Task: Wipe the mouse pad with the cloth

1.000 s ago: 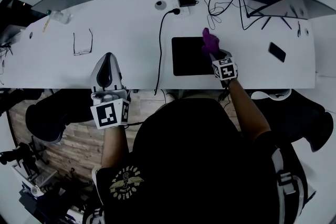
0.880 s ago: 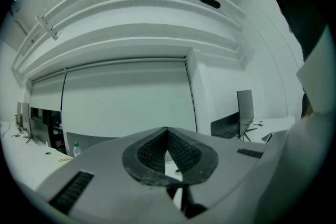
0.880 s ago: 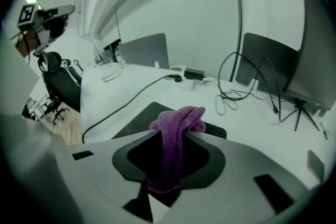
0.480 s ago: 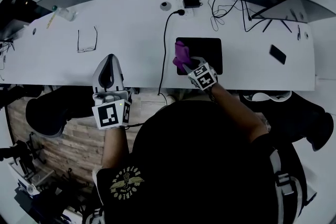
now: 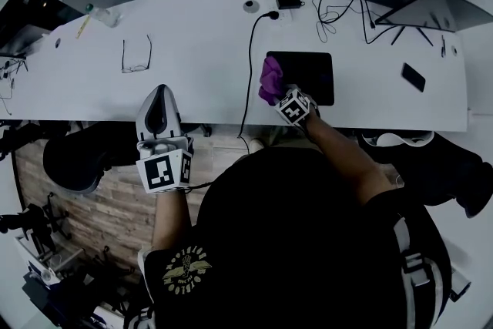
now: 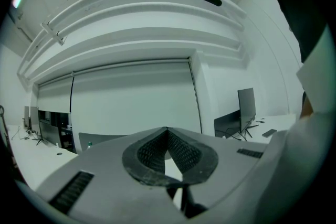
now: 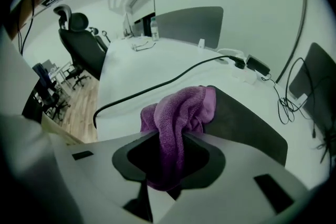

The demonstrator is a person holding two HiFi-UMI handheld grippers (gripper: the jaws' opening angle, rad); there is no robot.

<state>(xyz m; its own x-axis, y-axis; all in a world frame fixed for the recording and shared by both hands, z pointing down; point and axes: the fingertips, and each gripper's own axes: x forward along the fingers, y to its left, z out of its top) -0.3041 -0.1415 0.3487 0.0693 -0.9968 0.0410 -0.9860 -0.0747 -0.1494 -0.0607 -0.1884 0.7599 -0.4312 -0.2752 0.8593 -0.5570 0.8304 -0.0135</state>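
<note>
Wipe in progress, by my reading. Your right gripper (image 5: 283, 95) was clamped on the purple cloth (image 5: 270, 78). In the right gripper view a fold ran down between the jaws and the rest bunched out ahead of them (image 7: 181, 110).

The cloth sat at the left edge of the black mouse pad (image 5: 310, 78), partly on the pad and partly over the white desk (image 5: 192, 42) beside it. The black cable (image 5: 249, 62) lay just to its left.

Your left gripper (image 5: 159, 98) hung at the desk's front edge, well apart from the pad. Its jaws were closed together on nothing (image 6: 167, 132).

Most of the pad showed bare to the right of the cloth. The next move likely called for dragging the cloth rightward across that surface, pressed flat, keeping clear of the cable.
</note>
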